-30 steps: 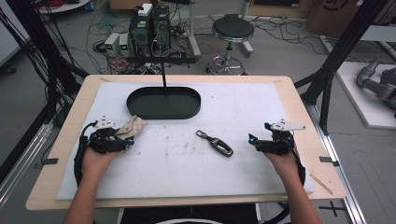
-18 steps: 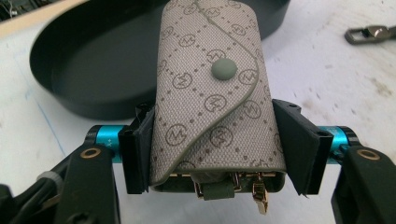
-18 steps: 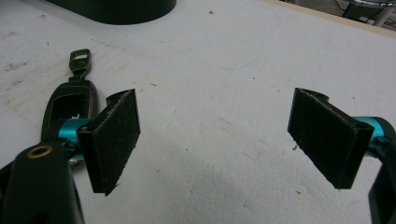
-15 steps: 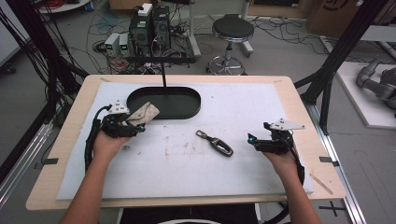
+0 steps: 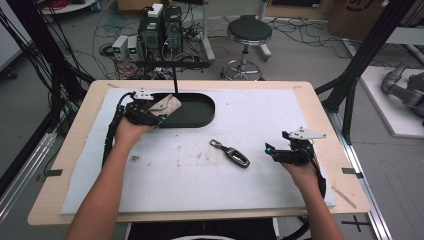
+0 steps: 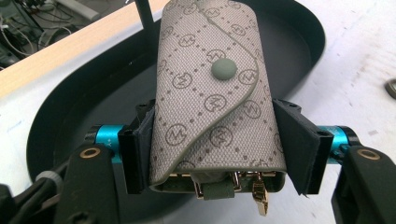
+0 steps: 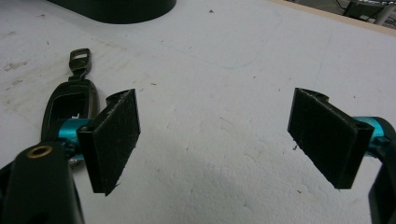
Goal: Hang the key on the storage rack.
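The left gripper (image 6: 212,144) clenched a beige monogrammed fabric key pouch (image 6: 212,93) above the black oval tray (image 6: 70,107); the right gripper (image 7: 215,135) gaped empty.

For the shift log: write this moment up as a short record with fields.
held item: grey monogram key pouch, snap flap closed
left gripper: shut on the pouch, over the black oval tray
right gripper: open, nothing between its jaws, above the white mat
loose item: black car key fob on the mat, between the two grippers

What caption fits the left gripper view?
Left tongs clamp a monogrammed key pouch above the black oval tray.
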The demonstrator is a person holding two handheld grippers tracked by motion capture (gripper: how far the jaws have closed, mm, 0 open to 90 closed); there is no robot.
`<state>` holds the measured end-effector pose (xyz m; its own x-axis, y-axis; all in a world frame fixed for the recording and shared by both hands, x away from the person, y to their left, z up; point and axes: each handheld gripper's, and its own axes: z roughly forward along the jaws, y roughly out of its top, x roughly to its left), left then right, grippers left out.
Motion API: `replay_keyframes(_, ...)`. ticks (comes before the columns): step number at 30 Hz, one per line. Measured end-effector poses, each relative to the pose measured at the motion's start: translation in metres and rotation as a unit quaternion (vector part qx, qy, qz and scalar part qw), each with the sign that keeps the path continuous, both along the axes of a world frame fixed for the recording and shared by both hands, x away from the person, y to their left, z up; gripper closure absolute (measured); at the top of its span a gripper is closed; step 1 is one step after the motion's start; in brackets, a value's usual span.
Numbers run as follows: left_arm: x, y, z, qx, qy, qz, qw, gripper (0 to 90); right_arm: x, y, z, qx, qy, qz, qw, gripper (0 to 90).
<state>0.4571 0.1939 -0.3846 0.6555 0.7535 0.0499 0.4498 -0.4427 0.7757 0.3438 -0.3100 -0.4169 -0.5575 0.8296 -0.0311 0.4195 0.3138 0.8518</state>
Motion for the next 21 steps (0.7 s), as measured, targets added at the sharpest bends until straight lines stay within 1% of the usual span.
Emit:
replay_keyframes(1,0.000,0.000,0.000,0.000,0.000,0.000,1.0000,35.9,0.000,0.000,0.000,0.001,0.002,0.001,1.0000,17.2)
replay_keyframes(2,0.008,-0.003,0.001,0.001,0.003,-0.001,1.0000,36.0,0.000,0.000,0.000,-0.001,0.002,0.000,1.0000,17.2)
replay_keyframes(3,0.008,-0.003,0.001,0.001,0.003,-0.001,1.0000,35.9,0.000,0.000,0.000,-0.001,0.002,0.000,1.0000,17.2)
replay_keyframes(4,0.016,-0.005,0.000,0.005,0.004,0.000,1.0000,35.9,0.000,0.000,0.000,-0.001,0.002,0.000,1.0000,17.2)
replay_keyframes(5,0.019,-0.006,-0.001,0.003,-0.002,0.001,1.0000,35.9,0.000,0.000,-0.001,0.001,0.002,0.000,1.0000,17.2)
replay_keyframes(6,0.022,-0.006,-0.003,-0.001,0.002,0.002,1.0000,35.9,0.000,0.000,-0.001,-0.001,0.002,0.000,1.0000,17.2)
replay_keyframes(7,0.022,-0.006,-0.003,-0.001,0.002,0.002,1.0000,35.9,0.000,0.000,-0.001,-0.001,0.002,0.000,1.0000,17.2)
replay_keyframes(8,0.029,-0.007,-0.007,0.006,0.017,0.001,0.9998,35.9,0.000,0.000,-0.001,0.000,0.005,0.001,1.0000,17.2)
replay_keyframes(10,0.035,-0.009,-0.011,0.017,0.022,0.003,0.9996,35.8,0.001,0.000,-0.002,-0.001,0.006,0.000,1.0000,17.2)
replay_keyframes(11,0.035,-0.009,-0.011,0.017,0.022,0.003,0.9996,35.8,0.001,0.000,-0.002,0.001,0.007,-0.001,1.0000,17.2)
replay_keyframes(12,0.040,-0.011,-0.014,0.019,0.025,0.002,0.9995,35.8,0.001,0.000,-0.002,0.000,0.006,0.000,1.0000,17.2)
replay_keyframes(13,0.042,-0.012,-0.016,0.021,0.024,0.002,0.9995,35.8,0.001,0.000,-0.002,0.000,0.006,0.000,1.0000,17.2)
replay_keyframes(15,0.044,-0.013,-0.018,0.020,0.022,0.003,0.9996,35.8,0.001,0.000,-0.002,0.000,0.007,0.000,1.0000,17.2)
replay_keyframes(16,0.048,-0.014,-0.022,0.013,0.025,0.004,0.9996,35.8,0.001,0.000,-0.002,0.000,0.008,0.000,1.0000,17.2)
replay_keyframes(19,0.052,-0.018,-0.032,0.027,0.038,0.002,0.9989,35.8,0.001,0.000,-0.003,0.001,0.008,-0.001,1.0000,17.2)
replay_keyframes(21,0.053,-0.020,-0.036,0.040,0.044,0.004,0.9982,35.8,0.001,0.000,-0.003,0.001,0.007,-0.002,1.0000,17.2)
